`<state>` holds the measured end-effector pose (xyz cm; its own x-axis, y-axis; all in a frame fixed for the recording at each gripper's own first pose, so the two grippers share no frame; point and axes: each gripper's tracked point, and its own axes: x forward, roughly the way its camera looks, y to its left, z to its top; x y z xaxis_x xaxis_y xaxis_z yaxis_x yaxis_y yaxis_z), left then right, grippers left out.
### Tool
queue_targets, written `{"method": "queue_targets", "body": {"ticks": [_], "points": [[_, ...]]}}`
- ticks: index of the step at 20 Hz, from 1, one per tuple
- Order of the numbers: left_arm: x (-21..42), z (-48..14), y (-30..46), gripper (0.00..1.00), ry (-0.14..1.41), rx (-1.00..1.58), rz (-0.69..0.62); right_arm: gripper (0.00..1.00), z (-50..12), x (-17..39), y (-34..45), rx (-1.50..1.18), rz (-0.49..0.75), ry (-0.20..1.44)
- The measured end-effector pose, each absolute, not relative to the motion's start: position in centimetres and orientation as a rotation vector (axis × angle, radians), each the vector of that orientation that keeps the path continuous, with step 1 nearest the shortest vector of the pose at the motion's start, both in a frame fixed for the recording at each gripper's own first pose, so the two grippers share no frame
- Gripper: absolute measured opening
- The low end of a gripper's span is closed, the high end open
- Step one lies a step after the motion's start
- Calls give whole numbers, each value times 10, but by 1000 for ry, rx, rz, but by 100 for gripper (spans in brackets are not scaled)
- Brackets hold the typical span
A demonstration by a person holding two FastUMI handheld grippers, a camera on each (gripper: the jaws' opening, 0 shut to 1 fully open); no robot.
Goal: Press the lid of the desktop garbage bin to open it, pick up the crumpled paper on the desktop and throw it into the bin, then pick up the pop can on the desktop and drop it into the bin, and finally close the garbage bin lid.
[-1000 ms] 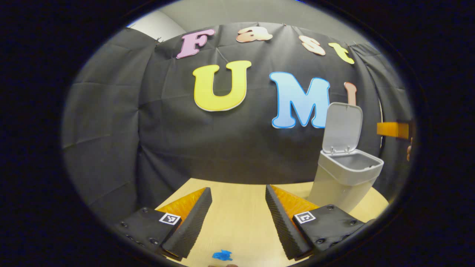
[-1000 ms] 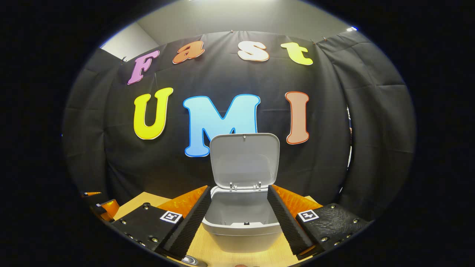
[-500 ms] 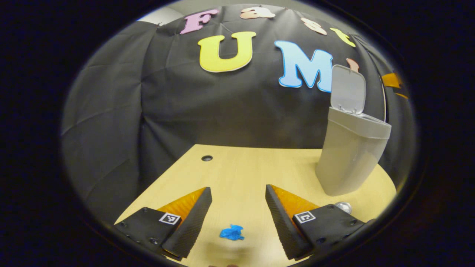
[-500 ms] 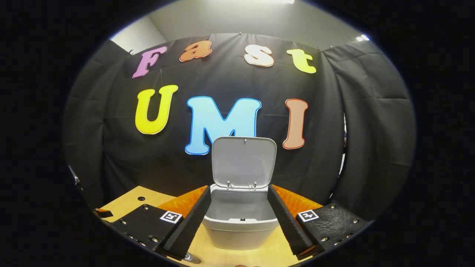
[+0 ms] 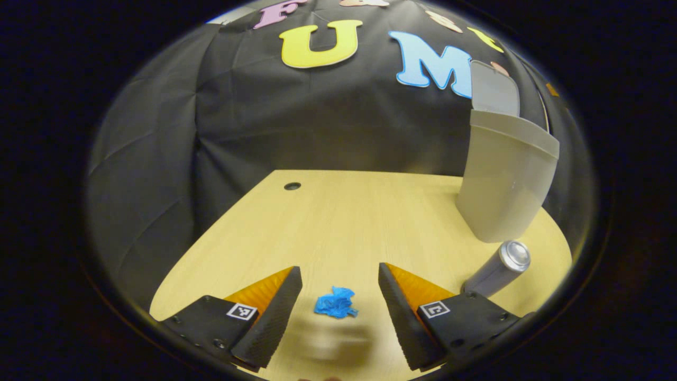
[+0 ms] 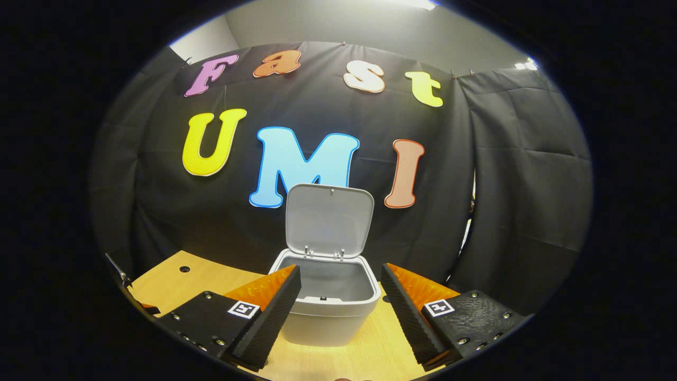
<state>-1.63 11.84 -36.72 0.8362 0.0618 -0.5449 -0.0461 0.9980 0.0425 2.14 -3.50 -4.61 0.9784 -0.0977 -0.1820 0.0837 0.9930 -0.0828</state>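
We lower left gripper (image 5: 338, 296) toward crumpled paper (image 5: 335, 305) on surface (image 5: 344, 222); paper now between its spread fingers, ungrasped. Right gripper (image 6: 341, 299) apart, backing from open bin (image 6: 325, 296). Pop can (image 5: 497, 267) beside bin. Grasp next.

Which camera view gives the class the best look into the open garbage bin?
The right gripper view: it faces the garbage bin from the front and above, so the raised lid and the bin's hollow inside show. The left gripper view shows the bin from the side and lower, its outer wall and lid edge.
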Motion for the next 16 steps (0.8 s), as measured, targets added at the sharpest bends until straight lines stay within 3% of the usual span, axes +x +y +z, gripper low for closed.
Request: {"method": "queue_targets", "body": {"ticks": [16], "points": [[-15, -446, 130, 96, 742, 17, 17, 95, -63, -1, -41, -87, -141, 256]]}}
